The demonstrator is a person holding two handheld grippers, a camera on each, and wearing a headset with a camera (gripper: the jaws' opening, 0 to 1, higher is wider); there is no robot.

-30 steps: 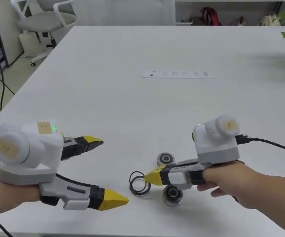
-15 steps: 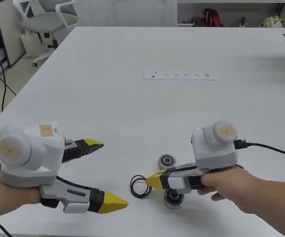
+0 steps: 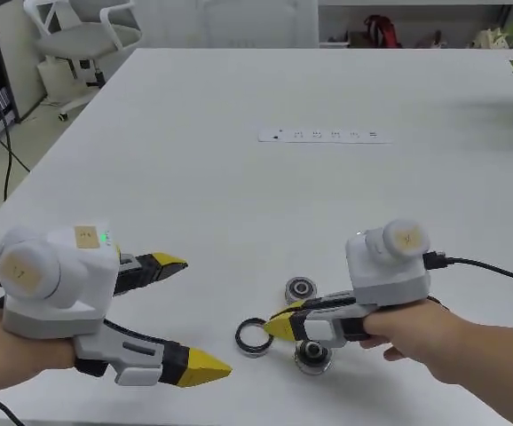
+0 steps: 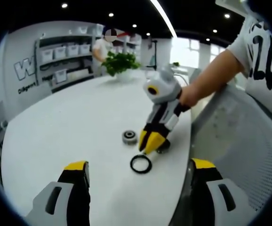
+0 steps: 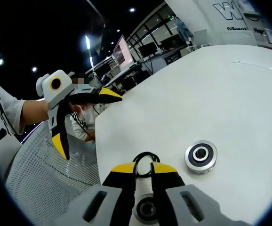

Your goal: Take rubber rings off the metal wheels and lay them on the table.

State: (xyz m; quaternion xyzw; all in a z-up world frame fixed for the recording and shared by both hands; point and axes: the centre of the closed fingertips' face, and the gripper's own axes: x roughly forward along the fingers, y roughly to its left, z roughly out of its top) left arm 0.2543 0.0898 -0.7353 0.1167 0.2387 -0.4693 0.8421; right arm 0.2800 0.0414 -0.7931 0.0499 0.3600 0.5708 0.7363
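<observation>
The left tongs (image 3: 184, 312) hover at 8 o'clock in the head view, spread wide and holding nothing. The right tongs (image 3: 277, 325) point toward 9 o'clock, pressed almost together, with nothing visibly pinched. A black ring (image 3: 254, 337) lies flat on the counter (image 3: 239, 186), just at 8 o'clock of their tips. One wheel (image 3: 300, 288) sits just at 12 o'clock of the right tongs. The second wheel (image 3: 312, 353) lies partly beneath them.
</observation>
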